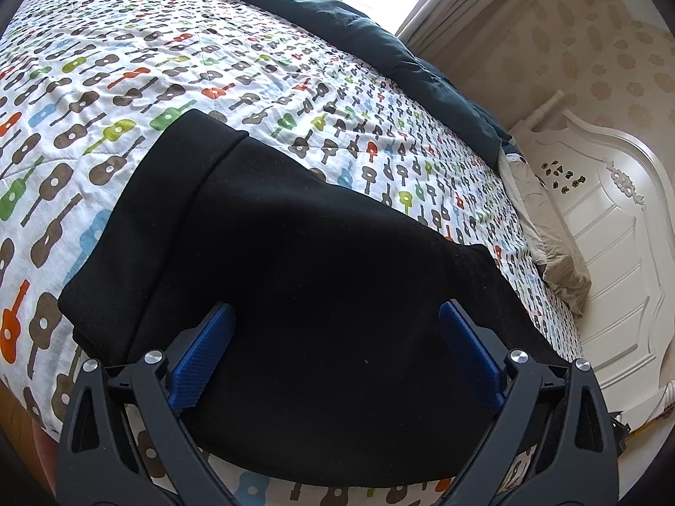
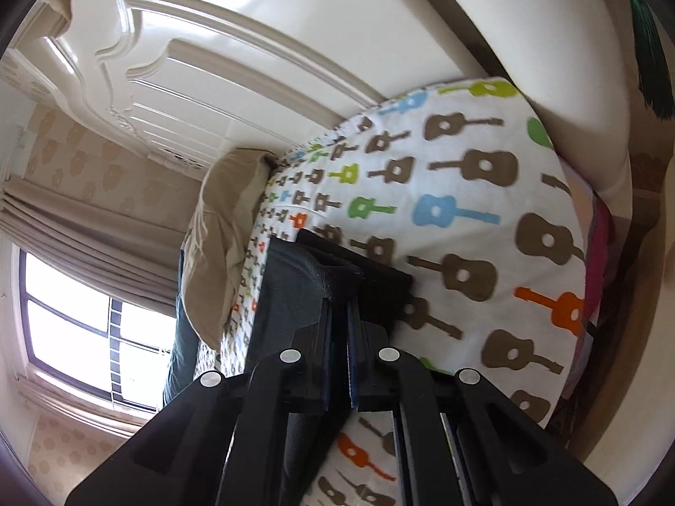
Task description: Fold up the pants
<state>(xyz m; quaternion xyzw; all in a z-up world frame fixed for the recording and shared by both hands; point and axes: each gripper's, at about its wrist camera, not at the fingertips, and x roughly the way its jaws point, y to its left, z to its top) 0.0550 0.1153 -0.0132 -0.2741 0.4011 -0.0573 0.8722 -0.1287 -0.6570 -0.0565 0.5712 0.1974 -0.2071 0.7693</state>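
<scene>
The black pants (image 1: 303, 278) lie folded on the guitar-print bed sheet (image 1: 126, 63), near the bed's front edge. My left gripper (image 1: 337, 316) is open, its blue pads (image 1: 202, 354) spread wide just above the pants and holding nothing. In the right wrist view, my right gripper (image 2: 339, 295) is shut on a raised fold of the black pants (image 2: 333, 272) at their edge, with the view rolled sideways. The rest of the pants (image 2: 287, 295) lies against the sheet (image 2: 464, 211).
A dark teal duvet (image 1: 379, 42) is bunched along the far side of the bed. A beige pillow (image 1: 548, 232) lies by the white headboard (image 1: 611, 232). A window with curtains (image 2: 84, 316) is beyond the bed.
</scene>
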